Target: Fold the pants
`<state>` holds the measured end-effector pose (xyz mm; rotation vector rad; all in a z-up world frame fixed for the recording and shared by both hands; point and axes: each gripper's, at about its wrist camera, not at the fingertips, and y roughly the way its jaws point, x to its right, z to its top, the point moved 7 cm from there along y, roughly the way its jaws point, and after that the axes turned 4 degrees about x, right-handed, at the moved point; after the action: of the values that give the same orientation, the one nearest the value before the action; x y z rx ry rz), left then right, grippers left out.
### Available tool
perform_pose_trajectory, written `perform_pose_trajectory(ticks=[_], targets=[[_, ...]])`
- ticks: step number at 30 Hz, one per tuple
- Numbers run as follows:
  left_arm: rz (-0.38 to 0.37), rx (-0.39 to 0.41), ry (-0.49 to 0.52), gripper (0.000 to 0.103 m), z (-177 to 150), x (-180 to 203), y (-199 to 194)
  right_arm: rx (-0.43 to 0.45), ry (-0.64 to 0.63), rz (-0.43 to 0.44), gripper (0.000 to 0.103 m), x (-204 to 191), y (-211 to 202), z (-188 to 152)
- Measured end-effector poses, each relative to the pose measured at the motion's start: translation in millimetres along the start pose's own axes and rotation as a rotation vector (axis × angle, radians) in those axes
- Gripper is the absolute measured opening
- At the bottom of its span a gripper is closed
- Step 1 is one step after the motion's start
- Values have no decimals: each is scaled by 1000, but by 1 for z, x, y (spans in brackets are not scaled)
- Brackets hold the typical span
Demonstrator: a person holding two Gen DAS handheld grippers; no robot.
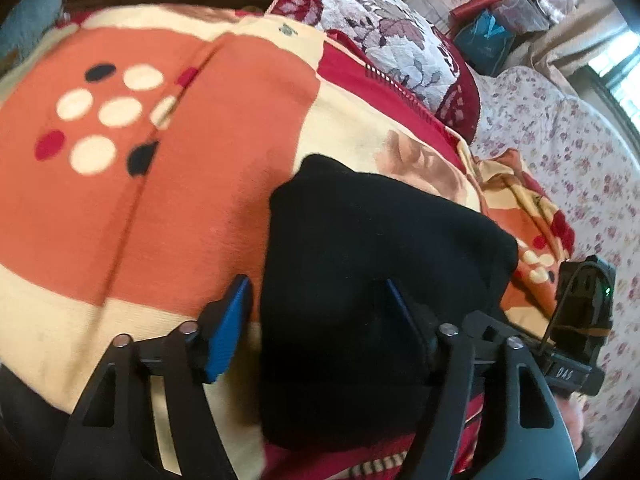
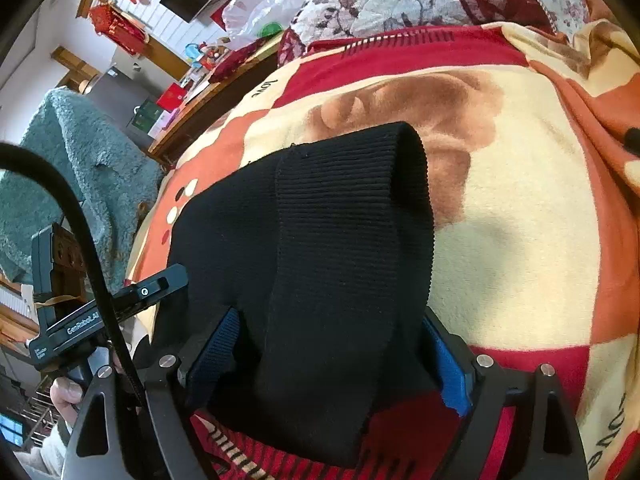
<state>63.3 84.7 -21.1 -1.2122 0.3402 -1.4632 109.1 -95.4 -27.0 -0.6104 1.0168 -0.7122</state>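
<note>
The black pants [image 1: 360,248] lie folded into a compact bundle on an orange, cream and red blanket [image 1: 180,208]. My left gripper [image 1: 316,296] is open, its blue-padded fingers [image 1: 228,332] spread either side of the bundle's near left part. In the right wrist view the pants [image 2: 320,240] show a ribbed band folded over the top. My right gripper [image 2: 332,344] is open too, its pads [image 2: 450,368] standing on both sides of the ribbed fold without clamping it. The other hand-held gripper shows at each view's edge [image 1: 580,320].
A floral red and white quilt [image 1: 384,44] is heaped behind the blanket, and a flowered sheet [image 1: 580,168] covers the bed to the right. A grey-blue fuzzy throw [image 2: 80,168], a wooden bed frame and room clutter lie to the left.
</note>
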Motion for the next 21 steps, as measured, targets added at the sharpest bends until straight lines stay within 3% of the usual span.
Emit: perform_pose_trajectory(ticks=[3, 7, 13, 17, 21], targets=[[4, -3, 18, 71, -3, 6, 3, -2, -25, 3, 88, -4, 2, -1], [-1, 3, 59, 71, -6, 9, 4, -3, -121, 0, 74, -18, 5, -6], [-28, 32, 91, 46, -9, 14, -1, 40, -131, 23, 60, -22, -2, -7], [-29, 33, 110, 44, -9, 16, -3, 40, -145, 22, 57, -24, -4, -7], [-39, 27, 102, 44, -9, 12, -3, 21, -70, 24, 61, -15, -3, -6]])
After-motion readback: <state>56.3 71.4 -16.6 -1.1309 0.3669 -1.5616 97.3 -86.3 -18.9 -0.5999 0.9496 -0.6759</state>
